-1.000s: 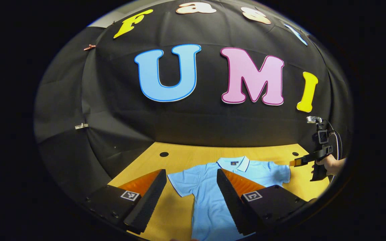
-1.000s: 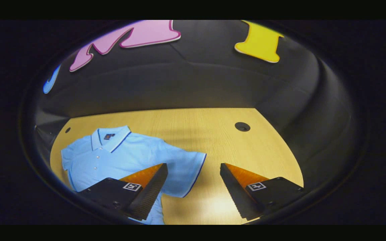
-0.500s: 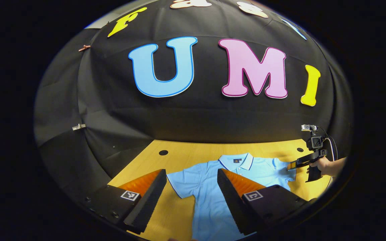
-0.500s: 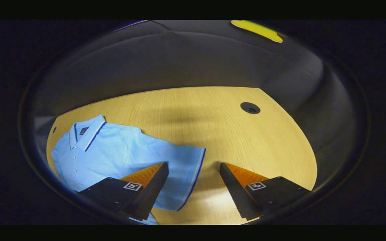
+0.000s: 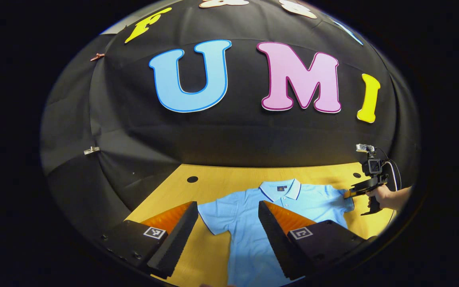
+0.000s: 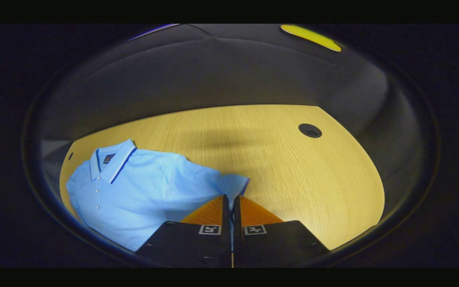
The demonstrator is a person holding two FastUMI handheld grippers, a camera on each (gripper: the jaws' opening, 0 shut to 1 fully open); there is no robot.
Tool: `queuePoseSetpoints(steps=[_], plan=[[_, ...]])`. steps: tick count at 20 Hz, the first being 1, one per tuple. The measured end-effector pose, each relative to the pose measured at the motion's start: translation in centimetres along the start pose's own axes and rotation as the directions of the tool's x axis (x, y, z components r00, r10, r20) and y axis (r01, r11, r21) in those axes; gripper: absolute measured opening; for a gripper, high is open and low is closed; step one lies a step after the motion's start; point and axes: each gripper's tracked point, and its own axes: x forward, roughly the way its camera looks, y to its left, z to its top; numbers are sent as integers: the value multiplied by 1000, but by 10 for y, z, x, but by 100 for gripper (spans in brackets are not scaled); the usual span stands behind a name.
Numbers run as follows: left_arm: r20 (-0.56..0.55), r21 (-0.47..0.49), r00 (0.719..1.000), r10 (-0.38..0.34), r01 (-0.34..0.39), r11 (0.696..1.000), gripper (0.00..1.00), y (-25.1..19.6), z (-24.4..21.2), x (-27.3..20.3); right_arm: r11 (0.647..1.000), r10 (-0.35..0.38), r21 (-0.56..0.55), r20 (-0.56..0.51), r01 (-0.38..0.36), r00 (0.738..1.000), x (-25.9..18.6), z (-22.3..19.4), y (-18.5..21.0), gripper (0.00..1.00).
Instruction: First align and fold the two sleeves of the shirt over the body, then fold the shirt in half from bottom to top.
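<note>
Already the right gripper (image 6: 231, 198) has its fingers pinched together on the cuff of the right sleeve (image 6: 233, 184), the cloth bunching up between them at the sleeve's outer edge; in the left gripper view it shows far off at the same sleeve, held by a hand (image 5: 381, 196). The left gripper (image 5: 226, 223) hangs with its fingers spread wide and nothing between them, above the shirt (image 5: 253, 223), one finger over the bare wood beside the left sleeve (image 5: 213, 213) and the other over the chest. The shirt lies flat and face up on the table (image 6: 293, 167), collar (image 5: 280, 189) toward the wall, both sleeves spread out to the sides and neither folded yet, so the step in hand looks like the first sleeve fold. To do it well, I would lift the pinched cuff only a little, so the body does not drag, and carry it inward across the chest until the sleeve lies square on the body, the crease running along the shoulder seam. The left gripper would best come down onto its own cuff and take it at the hem, so both sleeves meet evenly. A pull too high or too quick may skew the whole shirt.
</note>
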Motion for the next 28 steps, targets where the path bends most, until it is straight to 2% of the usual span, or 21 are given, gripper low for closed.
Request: queuePoseSetpoints(steps=[2, 5, 6, 7, 8, 11, 12, 13, 15, 16, 17, 18, 19, 21, 22, 23, 24, 25, 27, 28], plan=[[-7, -2, 1000, 2, -2, 1000, 97, 1, -5, -2, 1000, 0, -18, 4, 0, 1000, -1, 0, 1, 1], [-7, -5, 1000, 11, -11, 1000, 97, 7, -4, -3, 999, -18, -49, 44, 20, 999, -13, 11, 4, 6], [-5, -5, 1000, 11, -11, 1000, 97, 7, -4, -4, 998, -19, -56, 59, 22, 998, -18, 18, 8, 0], [-5, -6, 1000, 11, -11, 1000, 97, 7, -4, -4, 998, -14, -66, 72, 19, 997, -24, 24, 14, 0], [-5, -8, 1000, 10, -10, 1000, 97, 8, -5, -5, 997, -7, -79, 83, 14, 997, -31, 30, 22, 6], [0, -14, 1000, 4, -4, 1000, 97, 8, -3, -9, 992, 29, -126, 121, -13, 992, -48, 47, 59, 6], [2, -17, 1000, -2, 2, 1000, 97, 7, -3, -11, 990, 48, -140, 128, -30, 991, -54, 49, 77, 12], [6, -20, 1000, -8, 9, 1000, 97, 7, -1, -16, 986, 72, -159, 131, -51, 989, -60, 51, 95, 1], [20, -24, 1000, -23, 24, 999, 97, 7, 0, -22, 973, 110, -219, 131, -79, 985, -67, 47, 132, 12], [20, -24, 999, -26, 27, 999, 97, 8, -1, -25, 963, 135, -249, 128, -100, 983, -73, 42, 152, 12], [20, -27, 999, -26, 27, 999, 97, 11, -2, -29, 952, 169, -276, 118, -131, 978, -77, 36, 174, 0], [24, -35, 999, -23, 24, 999, 97, 15, -1, -32, 940, 205, -297, 104, -166, 973, -79, 27, 197, 12], [28, -47, 999, -24, 25, 999, 97, 19, -1, -36, 928, 236, -316, 88, -198, 968, -85, 18, 218, 15], [31, -70, 999, -29, 31, 997, 97, 25, -3, -41, 905, 304, -330, 63, -268, 951, -95, -1, 255, 13], [25, -79, 999, -29, 31, 996, 97, 29, -7, -42, 890, 363, -312, 45, -332, 931, -104, -11, 279, 18], [17, -87, 999, -27, 29, 996, 97, 35, -11, -41, 873, 422, -280, 26, -399, 906, -113, -22, 299, 17], [13, -94, 999, -30, 31, 995, 97, 39, -15, -41, 861, 457, -259, 16, -438, 889, -126, -32, 311, 25], [11, -98, 999, -37, 38, 994, 97, 43, -17, -38, 853, 473, -258, 16, -453, 881, -133, -40, 319, 47], [14, -86, 999, -48, 49, 995, 97, 51, -21, -29, 849, 468, -291, 27, -441, 883, -150, -50, 310, 88], [14, -74, 998, -53, 54, 996, 97, 55, -24, -22, 851, 454, -312, 34, -422, 890, -156, -55, 300, 92]])
